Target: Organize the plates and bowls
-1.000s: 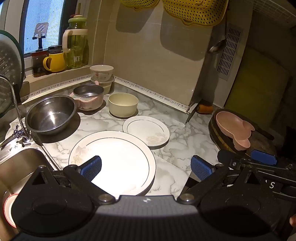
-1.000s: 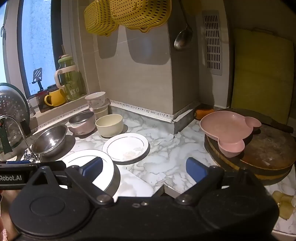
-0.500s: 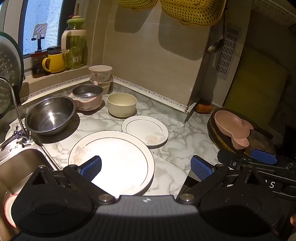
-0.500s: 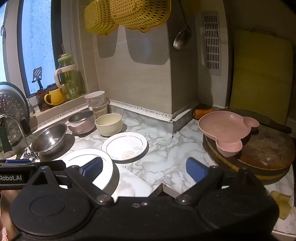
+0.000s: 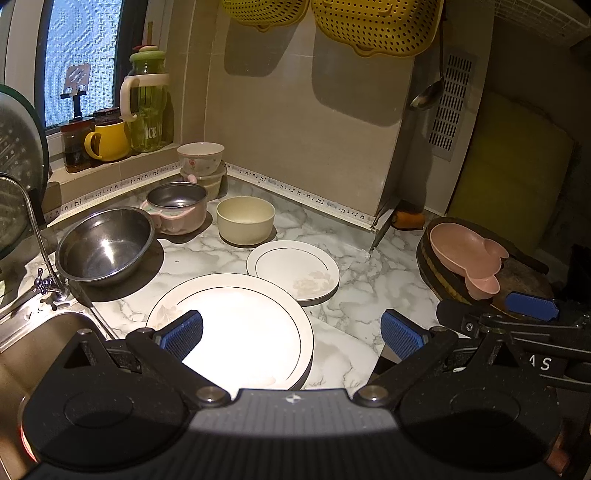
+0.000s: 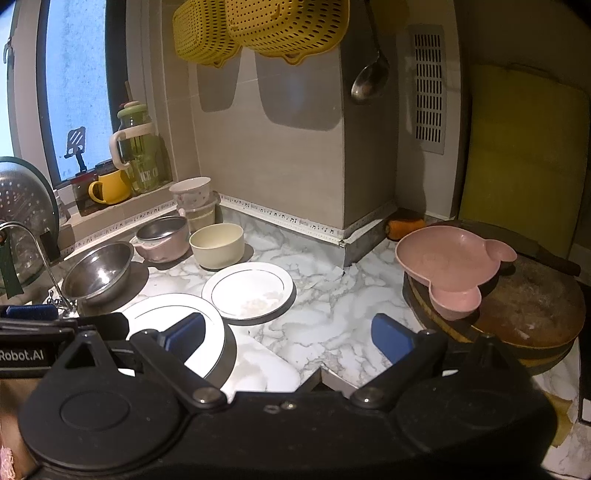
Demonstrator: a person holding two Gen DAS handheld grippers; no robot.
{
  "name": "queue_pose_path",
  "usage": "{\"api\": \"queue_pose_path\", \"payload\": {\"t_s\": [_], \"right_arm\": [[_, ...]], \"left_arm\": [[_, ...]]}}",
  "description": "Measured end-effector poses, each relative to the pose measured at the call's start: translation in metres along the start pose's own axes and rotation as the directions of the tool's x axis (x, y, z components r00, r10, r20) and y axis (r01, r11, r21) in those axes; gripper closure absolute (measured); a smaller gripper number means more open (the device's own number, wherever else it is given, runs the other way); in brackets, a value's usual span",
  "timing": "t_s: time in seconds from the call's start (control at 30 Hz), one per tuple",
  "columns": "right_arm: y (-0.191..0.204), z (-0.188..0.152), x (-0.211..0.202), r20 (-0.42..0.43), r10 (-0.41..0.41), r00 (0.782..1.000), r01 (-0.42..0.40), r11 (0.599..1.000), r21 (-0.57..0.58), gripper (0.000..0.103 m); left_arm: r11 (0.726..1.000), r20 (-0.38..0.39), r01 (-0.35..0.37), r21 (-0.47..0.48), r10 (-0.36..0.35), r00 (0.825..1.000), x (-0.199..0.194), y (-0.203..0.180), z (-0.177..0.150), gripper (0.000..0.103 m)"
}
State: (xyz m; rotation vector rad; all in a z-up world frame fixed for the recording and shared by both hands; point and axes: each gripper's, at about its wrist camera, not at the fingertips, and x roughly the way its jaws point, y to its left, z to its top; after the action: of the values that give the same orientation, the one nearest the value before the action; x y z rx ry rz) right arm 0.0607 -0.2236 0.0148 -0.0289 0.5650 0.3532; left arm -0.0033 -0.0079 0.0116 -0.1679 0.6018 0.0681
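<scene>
A large white plate (image 5: 243,328) (image 6: 166,314) lies at the counter's front, a small white plate (image 5: 293,271) (image 6: 249,290) just behind it. Further back stand a cream bowl (image 5: 245,220) (image 6: 217,244), a steel bowl (image 5: 105,245) (image 6: 98,271), a pink pot (image 5: 177,212) (image 6: 160,238) and stacked patterned bowls (image 5: 201,164) (image 6: 192,197). A pink divided dish (image 5: 467,254) (image 6: 448,264) rests on a round wooden board (image 6: 524,306). My left gripper (image 5: 291,334) hangs open over the large plate's near edge. Over the counter's front, my right gripper (image 6: 288,334) is open and empty.
A sink (image 5: 40,347) and tap (image 5: 40,251) lie at the left. A yellow mug (image 5: 107,142) and a green jug (image 5: 147,103) stand on the window sill. Yellow baskets (image 6: 258,29) and a ladle (image 6: 369,74) hang on the wall. A carrot (image 6: 404,224) lies in the corner.
Both grippers have drifted slightly; the view shifts a little, and the dishes stay put. Both stay open.
</scene>
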Motion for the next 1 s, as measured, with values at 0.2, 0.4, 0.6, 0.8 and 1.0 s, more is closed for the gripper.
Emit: {"api": "queue_pose_path", "payload": {"t_s": [0.2, 0.4, 0.6, 0.8, 1.0], "right_arm": [[0.0008, 0.0001, 0.0001, -0.004, 0.004, 1.000, -0.004, 1.000, 0.002, 0.006], [0.0009, -0.0009, -0.0005, -0.005, 0.005, 1.000, -0.005, 1.000, 0.003, 0.006], [0.0013, -0.0016, -0.0002, -0.005, 0.005, 1.000, -0.005, 1.000, 0.004, 0.006], [0.0017, -0.0022, -0.0003, -0.004, 0.005, 1.000, -0.005, 1.000, 0.004, 0.006], [0.0018, -0.0020, -0.0003, -0.005, 0.005, 1.000, -0.005, 1.000, 0.006, 0.006]], "left_arm": [[1.000, -0.008, -0.003, -0.009, 0.003, 1.000, -0.0001, 0.0037, 0.0005, 0.000], [1.000, -0.015, -0.001, -0.020, 0.001, 1.000, 0.0010, 0.0065, 0.0000, 0.000], [1.000, -0.017, 0.001, -0.023, -0.002, 1.000, 0.0011, 0.0072, -0.0006, 0.000], [1.000, -0.017, 0.001, -0.023, -0.001, 1.000, 0.0014, 0.0076, -0.0004, 0.000], [1.000, -0.017, 0.002, -0.023, -0.002, 1.000, 0.0013, 0.0073, -0.0006, 0.000]]}}
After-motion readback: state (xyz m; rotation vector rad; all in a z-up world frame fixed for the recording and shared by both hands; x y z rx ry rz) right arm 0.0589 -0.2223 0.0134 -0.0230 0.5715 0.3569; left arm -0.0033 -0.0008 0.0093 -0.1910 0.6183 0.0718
